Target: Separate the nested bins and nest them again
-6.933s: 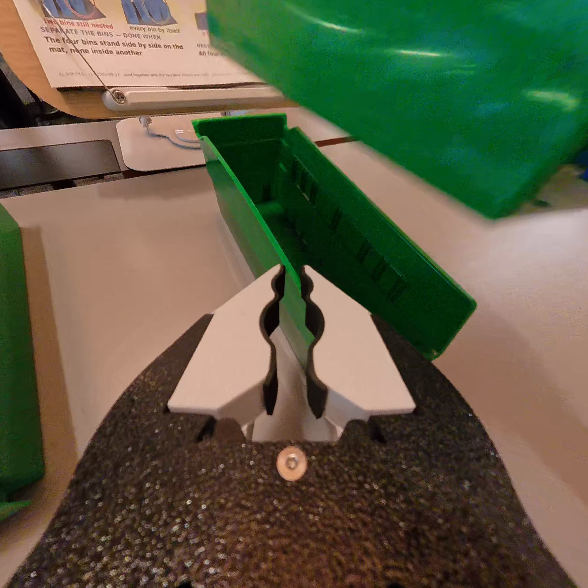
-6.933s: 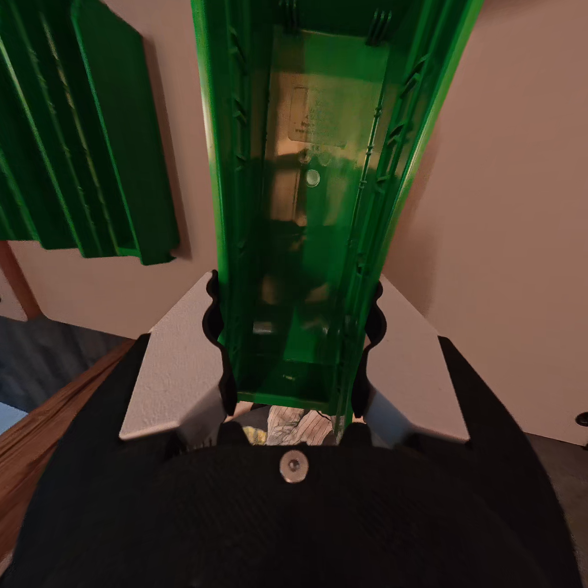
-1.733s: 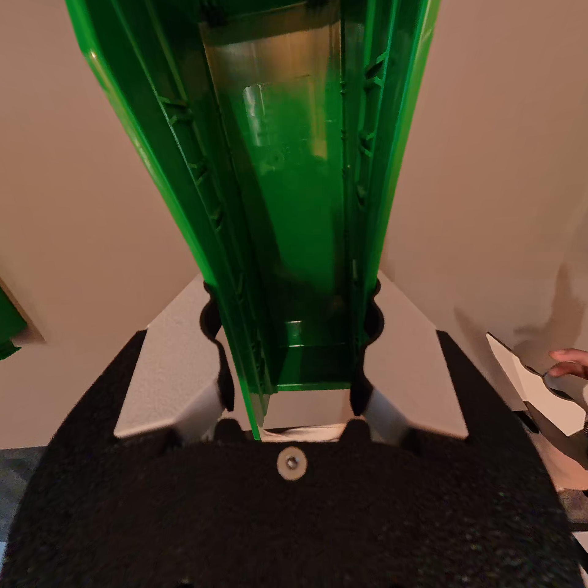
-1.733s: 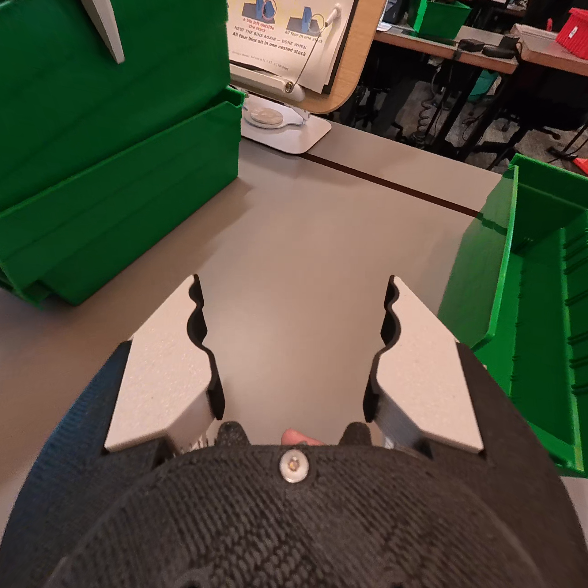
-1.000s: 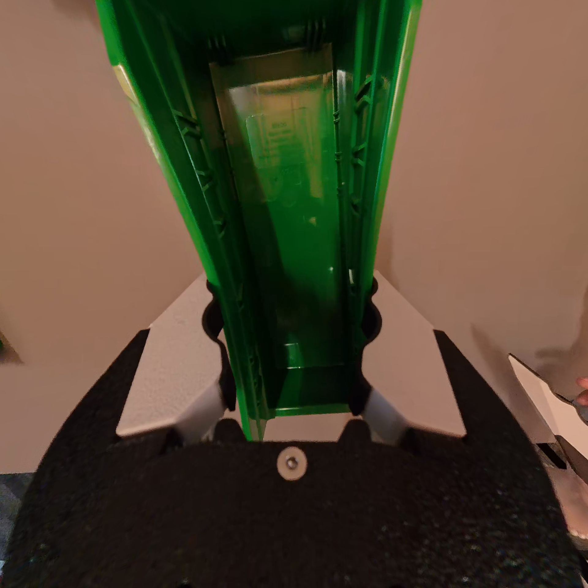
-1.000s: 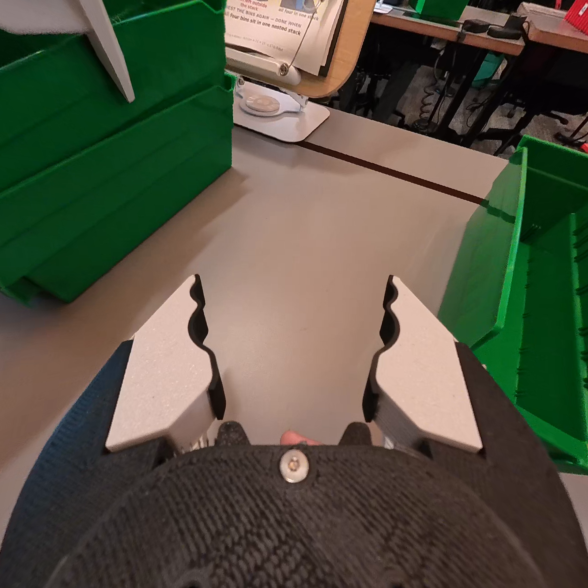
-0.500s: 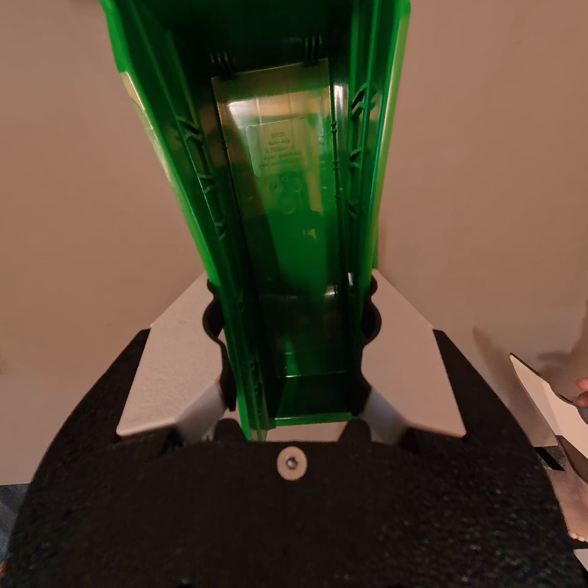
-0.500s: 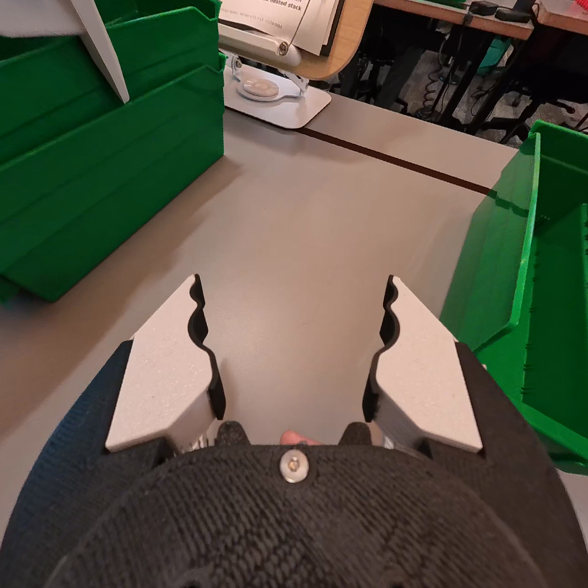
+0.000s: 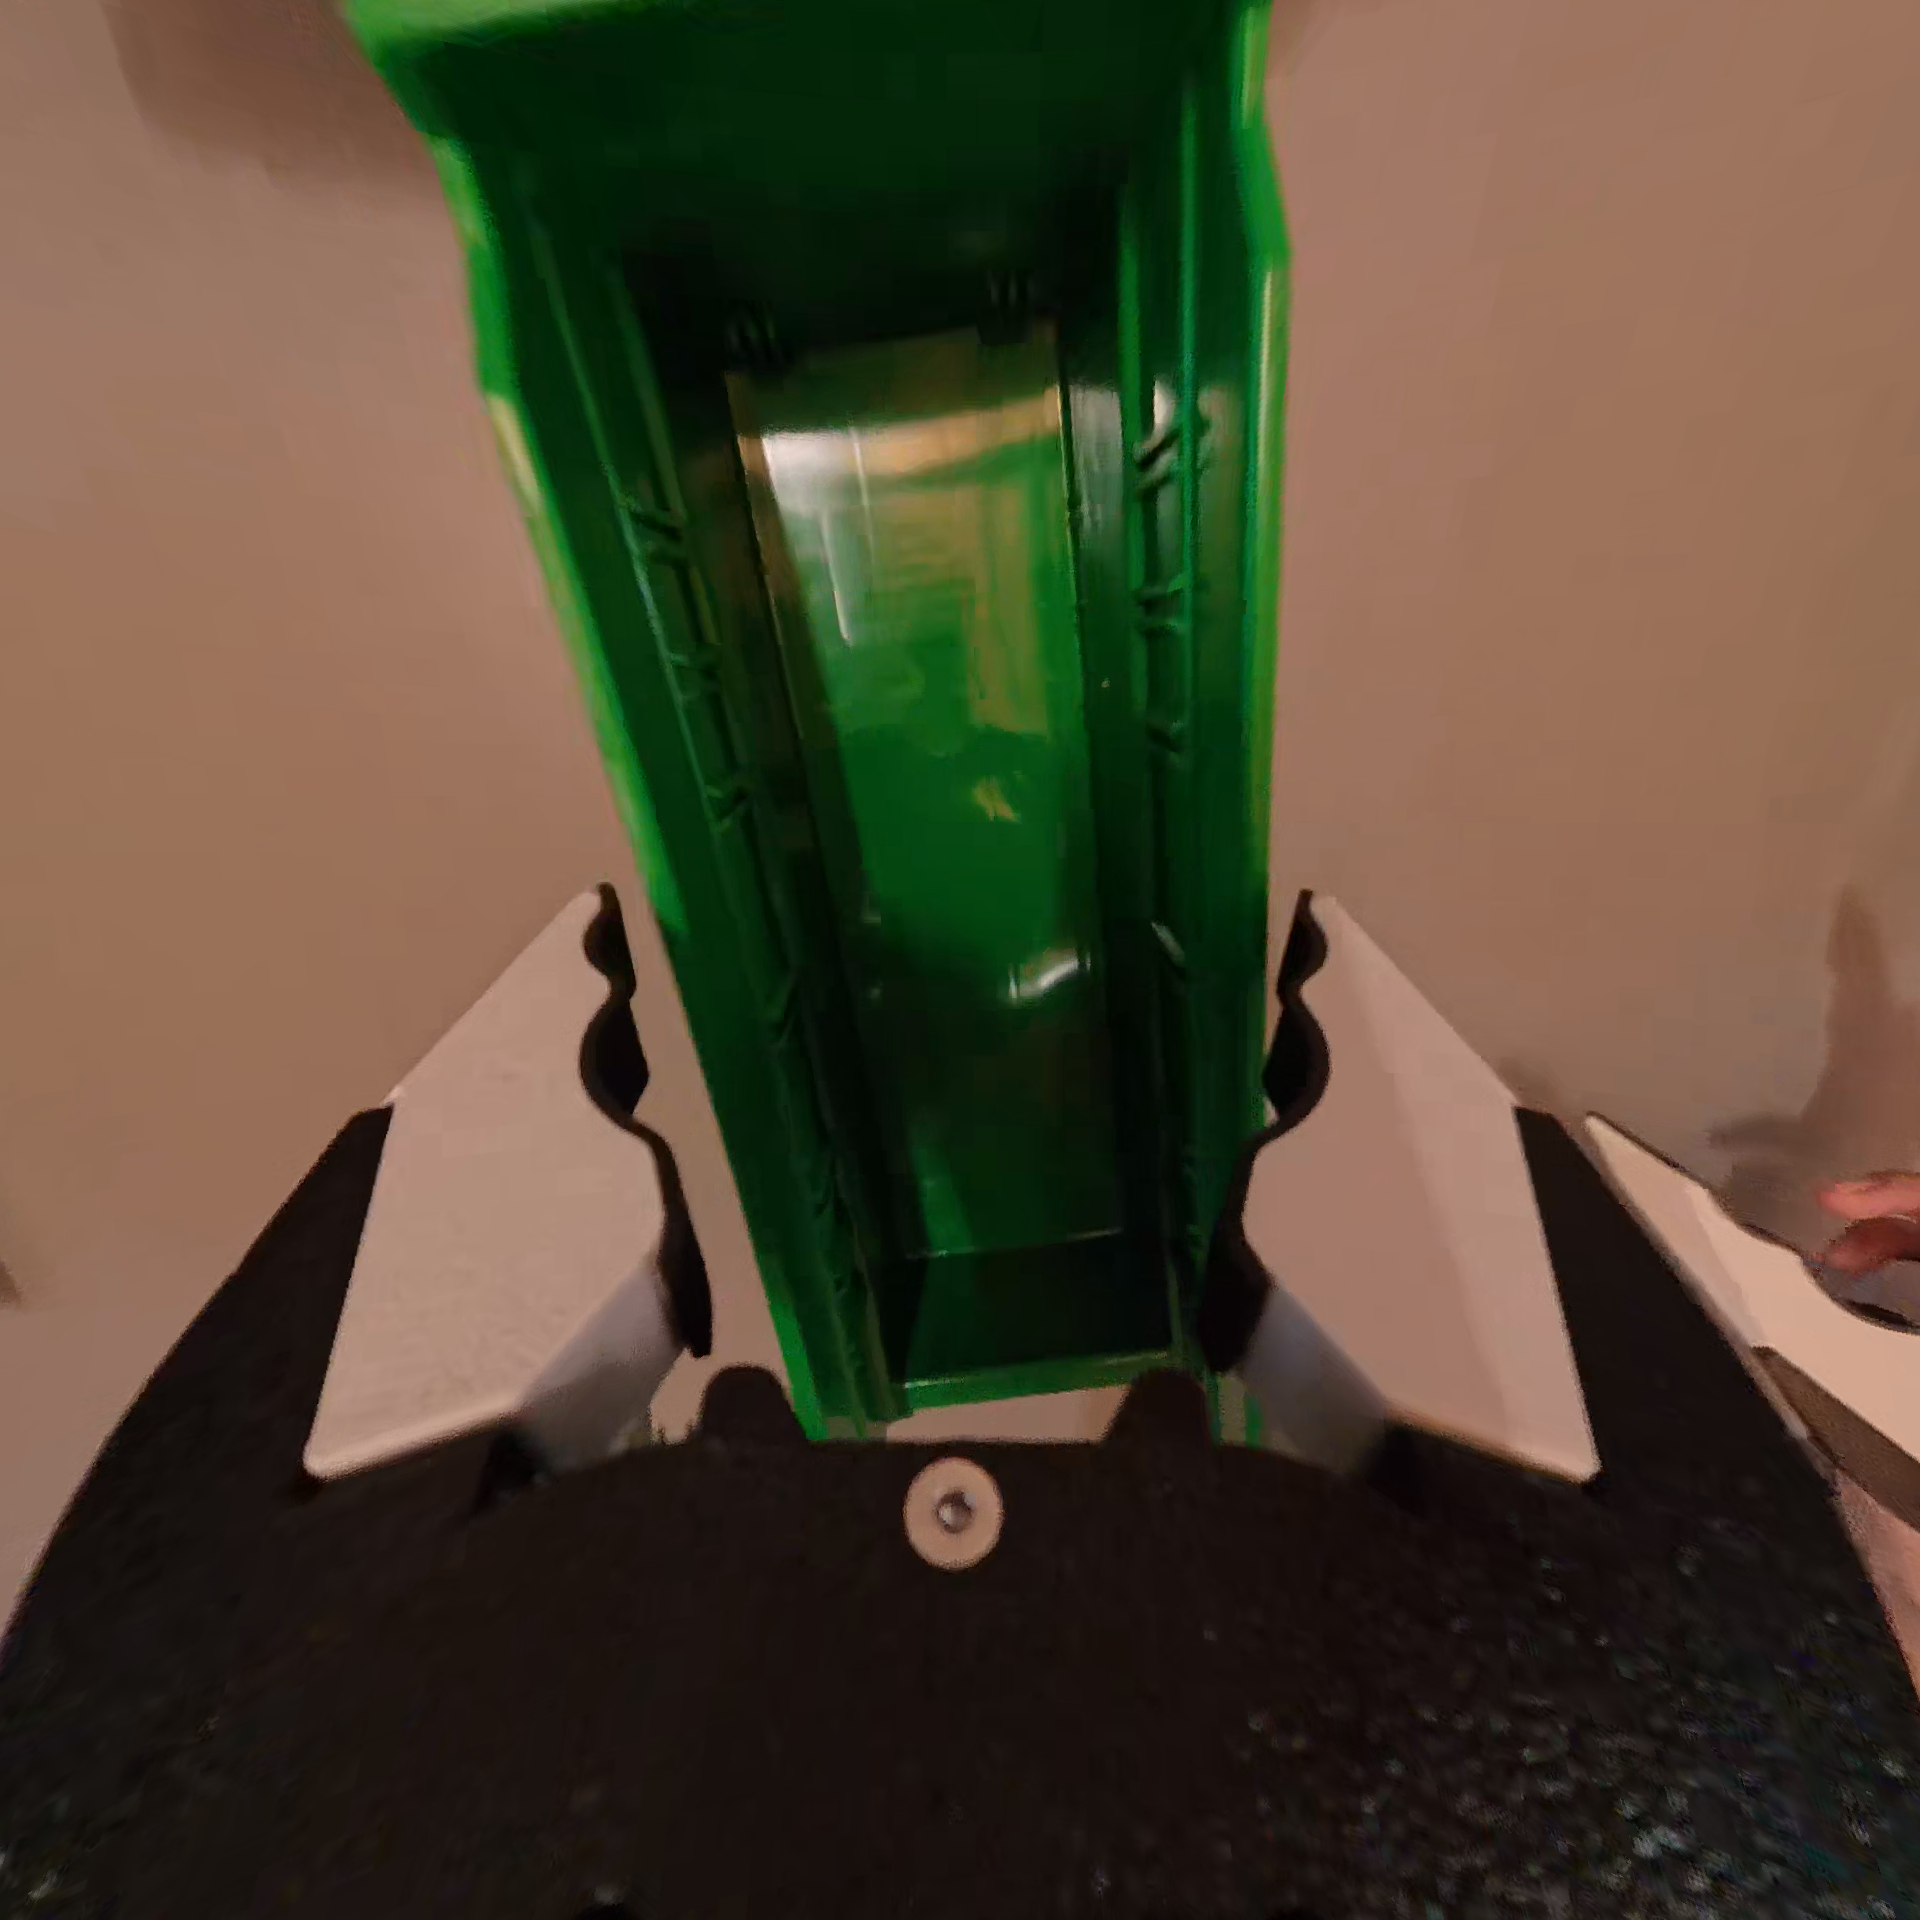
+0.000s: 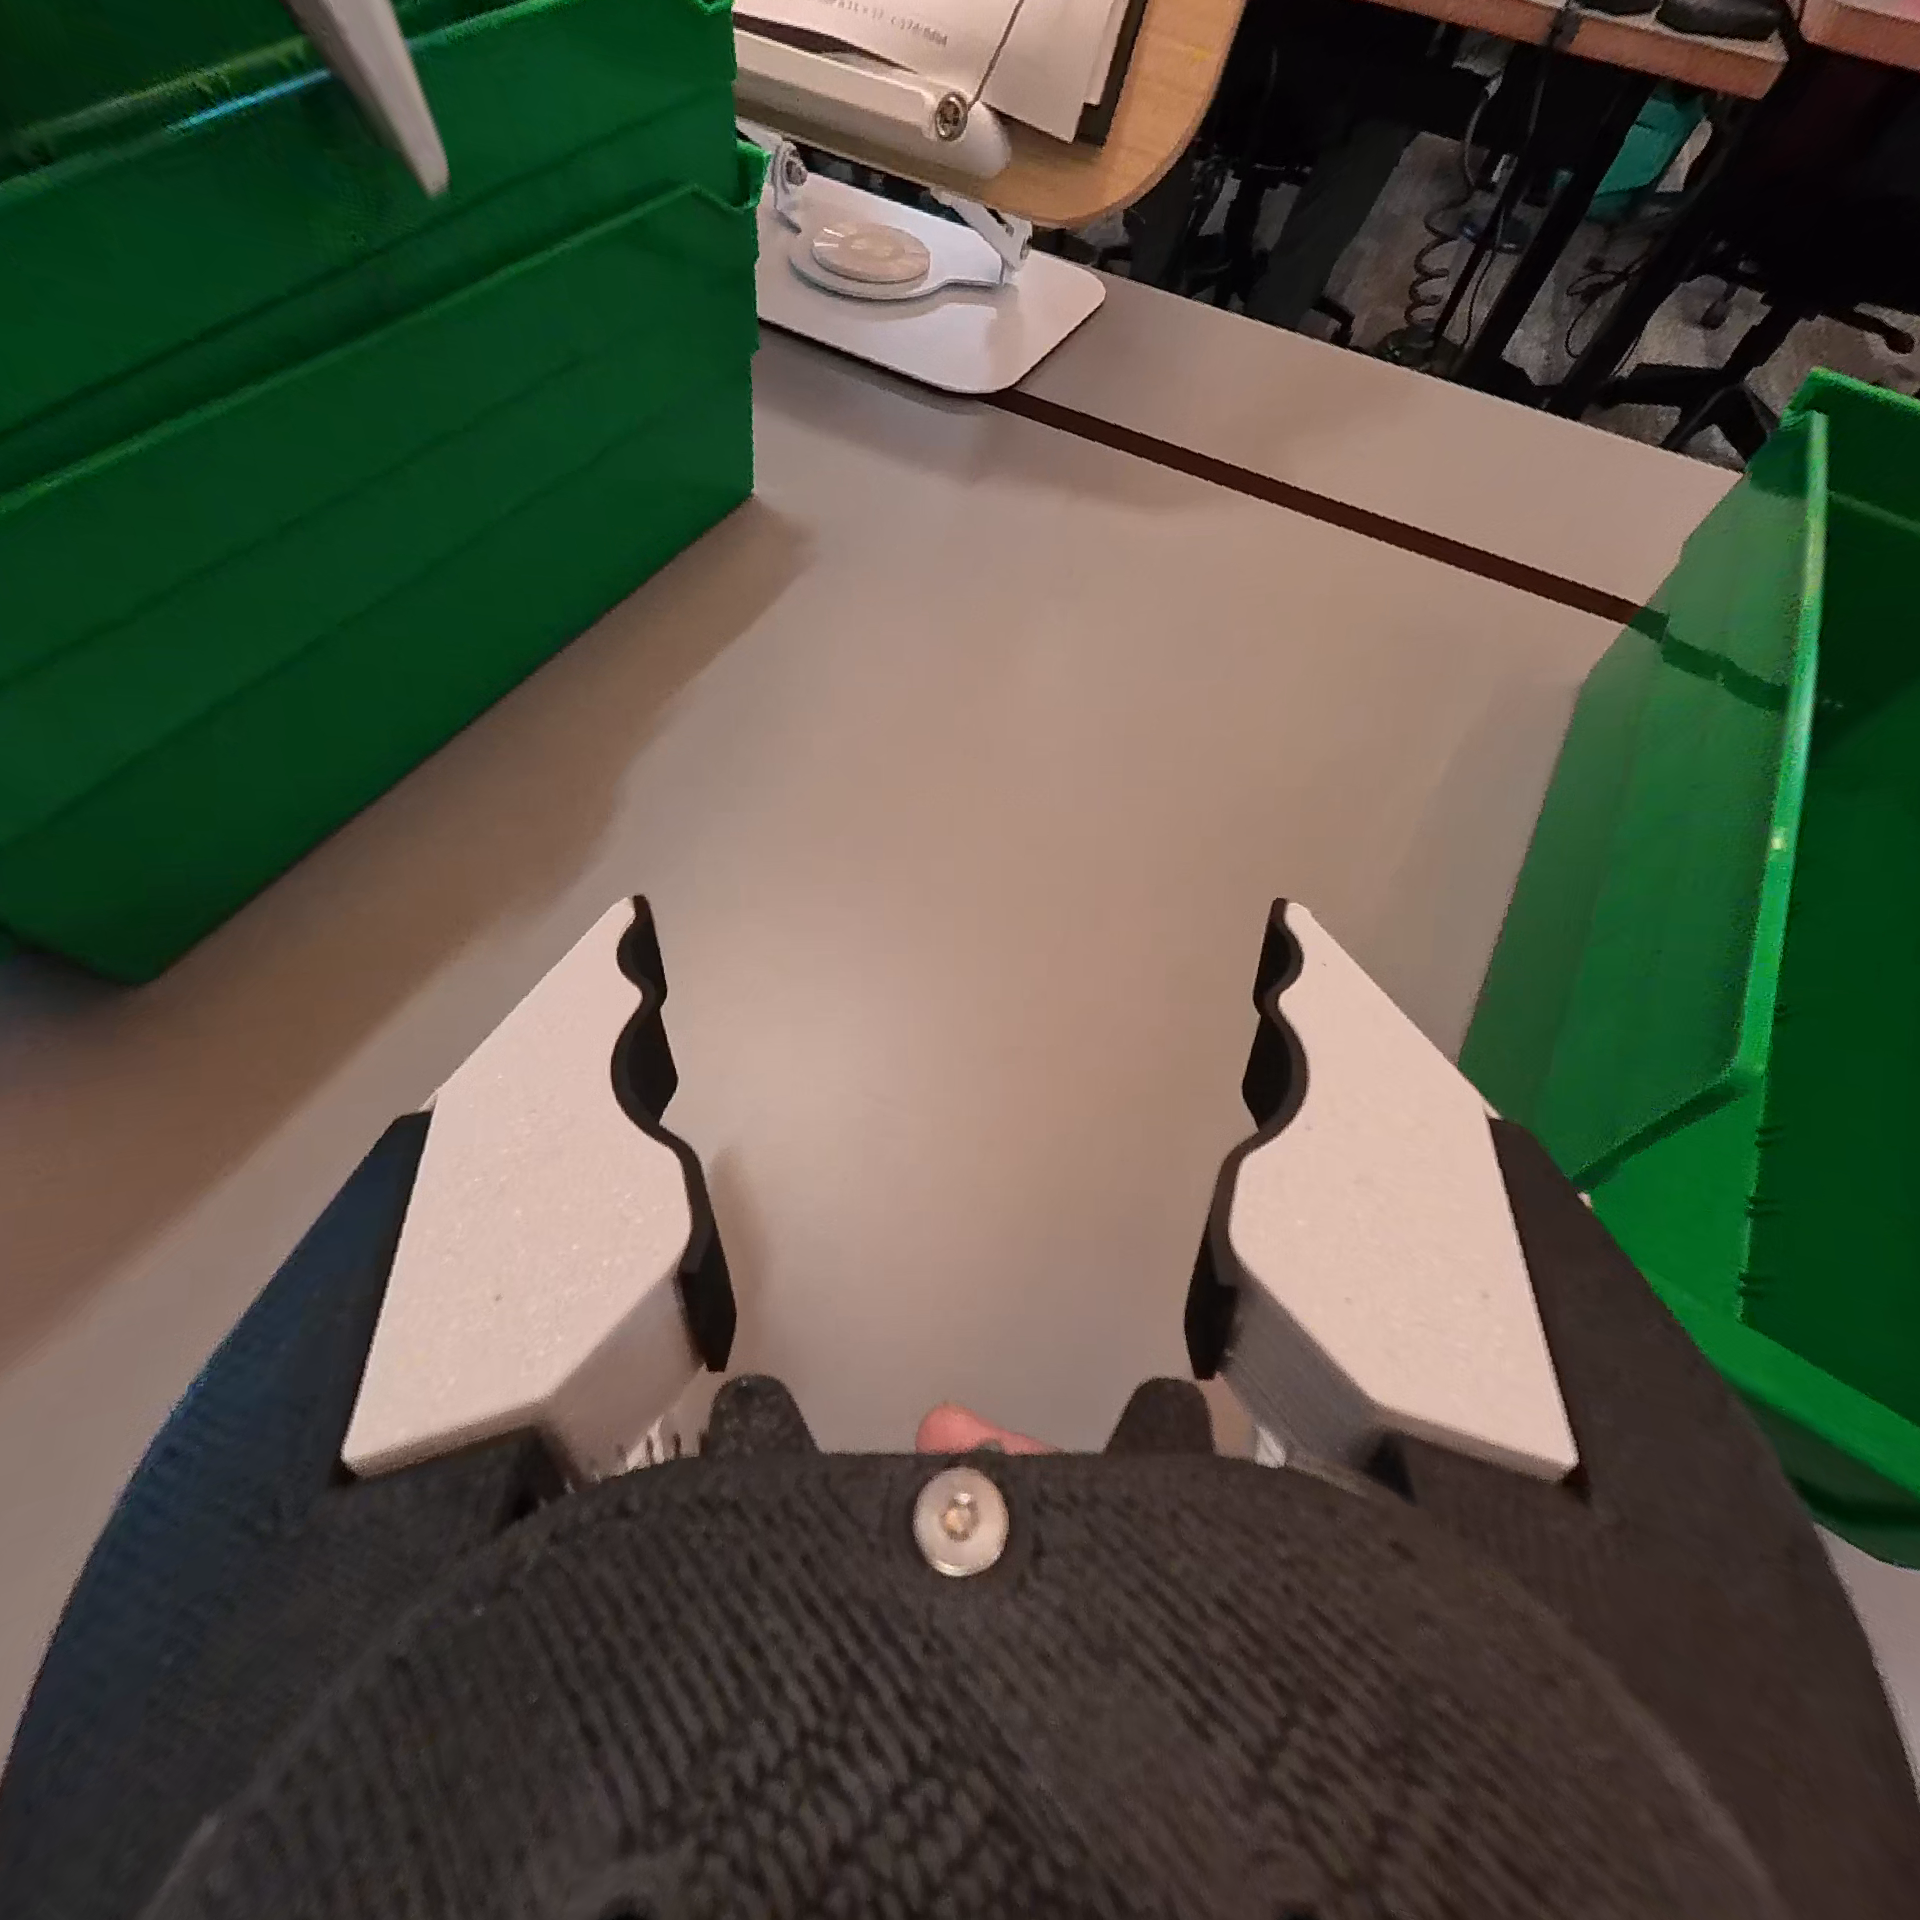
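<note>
Left view blurred; left tool point(image 9: 951, 1112) wide, straddling the near end of a green bin point(image 9: 935, 790), gap at the left finger, contact at the right finger unclear, bin's far end cut off by the frame. Right tool point(image 10: 961, 1122) wide and empty above the counter point(image 10: 997, 748). Stacked bins point(image 10: 343, 488) ahead-left, single bin point(image 10: 1704, 935) just right, both cropped.

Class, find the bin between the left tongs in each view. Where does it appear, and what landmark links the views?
Left wrist view: the bin fills the centre, between the open left tongs.
Right wrist view: top left, uppermost in the stack.
Shared landmark: the left tongs' grey finger.
</note>
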Available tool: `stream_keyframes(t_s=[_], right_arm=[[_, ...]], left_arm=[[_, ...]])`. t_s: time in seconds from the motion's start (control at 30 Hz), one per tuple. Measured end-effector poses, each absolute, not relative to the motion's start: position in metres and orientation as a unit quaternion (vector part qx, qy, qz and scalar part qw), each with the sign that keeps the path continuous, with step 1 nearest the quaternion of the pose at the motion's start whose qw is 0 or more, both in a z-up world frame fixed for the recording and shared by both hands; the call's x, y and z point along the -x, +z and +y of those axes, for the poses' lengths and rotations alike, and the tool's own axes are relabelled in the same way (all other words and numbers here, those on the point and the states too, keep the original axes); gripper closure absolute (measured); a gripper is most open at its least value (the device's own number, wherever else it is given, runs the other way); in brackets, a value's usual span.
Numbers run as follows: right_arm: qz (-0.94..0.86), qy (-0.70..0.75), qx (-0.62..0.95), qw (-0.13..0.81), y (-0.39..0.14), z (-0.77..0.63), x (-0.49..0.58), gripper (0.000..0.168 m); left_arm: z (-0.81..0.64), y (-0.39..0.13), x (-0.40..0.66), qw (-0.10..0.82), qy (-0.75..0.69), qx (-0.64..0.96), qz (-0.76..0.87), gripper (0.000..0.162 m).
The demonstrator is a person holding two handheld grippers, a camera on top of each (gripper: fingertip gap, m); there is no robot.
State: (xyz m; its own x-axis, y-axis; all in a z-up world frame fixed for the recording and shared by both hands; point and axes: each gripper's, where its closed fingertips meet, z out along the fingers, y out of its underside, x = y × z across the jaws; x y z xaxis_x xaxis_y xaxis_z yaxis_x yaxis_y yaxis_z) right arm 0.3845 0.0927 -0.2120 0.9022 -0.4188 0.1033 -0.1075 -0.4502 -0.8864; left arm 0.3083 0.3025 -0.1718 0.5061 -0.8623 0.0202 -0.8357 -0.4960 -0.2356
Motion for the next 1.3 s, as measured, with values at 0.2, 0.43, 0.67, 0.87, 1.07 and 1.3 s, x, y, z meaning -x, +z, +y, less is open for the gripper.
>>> stream_keyframes(t_s=[0.2,0.43,0.67,0.87,1.07,1.3], right_arm=[[0.146,-0.175,0.841,0.490,-0.205,0.092,-0.381,0.051],[0.172,-0.195,0.826,0.499,-0.179,0.071,-0.393,0.045],[0.266,-0.237,0.805,0.475,-0.130,0.030,-0.472,0.033],[0.336,-0.191,0.823,0.415,-0.104,0.035,-0.563,0.034],[0.384,-0.183,0.866,0.263,-0.160,0.042,-0.616,0.035],[0.414,-0.139,0.879,0.192,-0.210,0.044,-0.622,0.037]], left_arm=[[0.322,-0.102,-0.318,0.170,-0.156,0.840,0.491,0.041],[0.351,-0.060,-0.283,0.248,-0.285,0.795,0.473,0.041],[0.374,-0.094,-0.222,0.303,-0.323,0.775,0.451,0.042],[0.379,-0.124,-0.184,0.374,-0.337,0.749,0.431,0.045],[0.371,-0.150,-0.177,0.362,-0.372,0.749,0.413,0.045],[0.364,-0.178,-0.172,0.346,-0.362,0.751,0.431,0.044]])
